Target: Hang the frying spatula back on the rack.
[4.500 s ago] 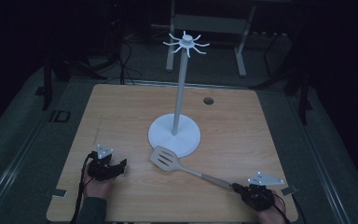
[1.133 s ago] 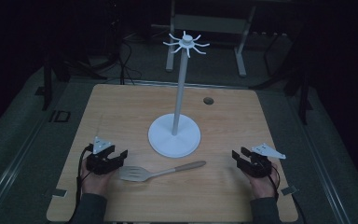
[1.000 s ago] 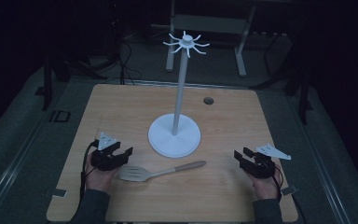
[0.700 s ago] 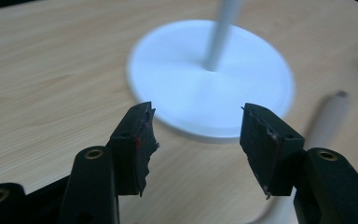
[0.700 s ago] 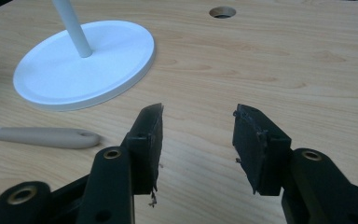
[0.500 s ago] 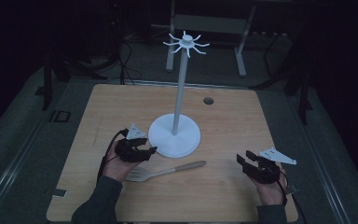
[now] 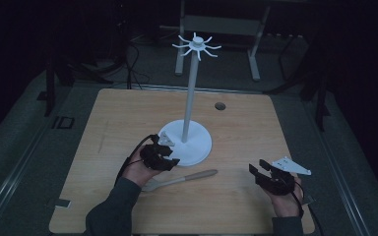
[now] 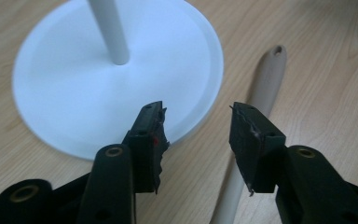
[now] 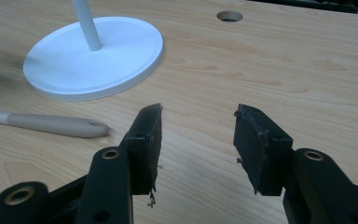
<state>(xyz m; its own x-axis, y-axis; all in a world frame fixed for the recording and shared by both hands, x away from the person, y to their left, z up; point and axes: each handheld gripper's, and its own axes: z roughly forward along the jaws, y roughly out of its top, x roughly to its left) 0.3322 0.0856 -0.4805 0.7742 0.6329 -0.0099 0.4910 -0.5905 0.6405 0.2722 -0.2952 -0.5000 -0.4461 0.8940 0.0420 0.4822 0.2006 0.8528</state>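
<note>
High view: left claw (image 7: 170,156) sits over the head end of the spatula (image 7: 182,179), touching or just beside the near-left rim of the white stand (image 7: 197,147). Spatula lies mid-counter (image 7: 128,118), just toward the near edge from the stand base; long axis runs roughly parallel to the near edge, handle tip pointing toward the right edge, head toward the left, mostly under the hand. Right claw (image 7: 262,172) hovers near the near-right corner, well apart from it.

Left gripper view: left claw (image 8: 198,123) jaws have just been closing, now half apart, nothing between them; handle (image 8: 256,112) lies just beside one jaw, stand base (image 8: 65,88) behind.

Right gripper view: right claw (image 9: 198,128) jaws apart, empty; handle tip (image 9: 56,123) off to the side.

Looks like the pickup approach. Next: shift left claw over the handle, lower, clamp across it.
</note>
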